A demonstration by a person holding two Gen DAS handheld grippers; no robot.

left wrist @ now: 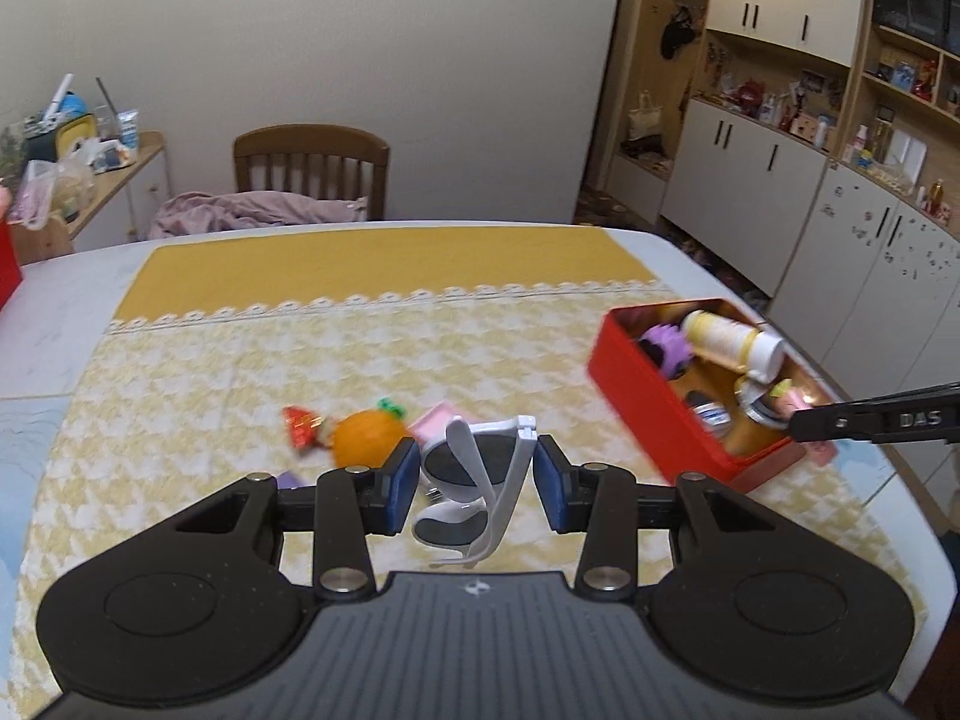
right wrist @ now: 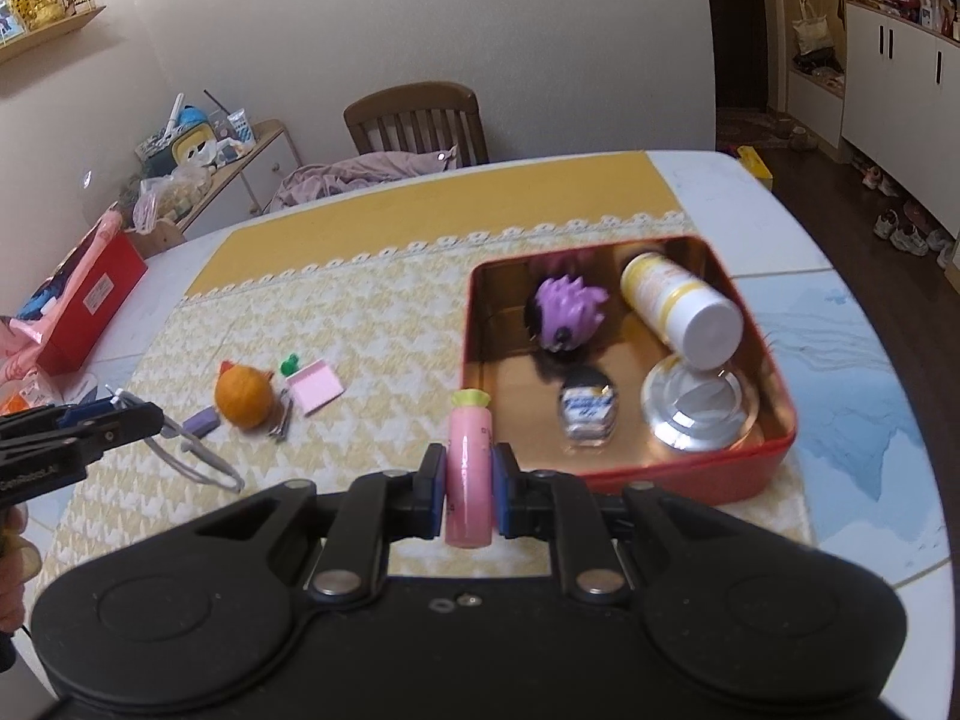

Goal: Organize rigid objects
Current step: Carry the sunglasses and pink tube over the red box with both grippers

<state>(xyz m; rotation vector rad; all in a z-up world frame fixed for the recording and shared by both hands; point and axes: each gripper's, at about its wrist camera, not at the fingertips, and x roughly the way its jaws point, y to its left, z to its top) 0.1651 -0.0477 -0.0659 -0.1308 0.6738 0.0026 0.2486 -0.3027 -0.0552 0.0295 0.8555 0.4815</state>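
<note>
The left gripper holds a folded pair of white sunglasses between its blue pads, jaws closed on the frame, raised above the yellow patterned tablecloth. The right gripper has its jaws narrowed onto a small pink bottle with a pale green cap, held upright just beside the near left corner of the red tin. The tin sits on the right part of the cloth and contains a purple spiky toy, a white and yellow bottle lying tilted against the right wall, a round silver lid under that bottle's cap end, and a small jar with a blue and white label. On the cloth to the left of the tin lie an orange toy fruit, a pink square card with a green clip at its corner, a small purple block and a metal clip just beside the fruit. In the left wrist view a red wrapped candy lies touching the orange fruit. A wooden chair stands at the far side of the table.
</note>
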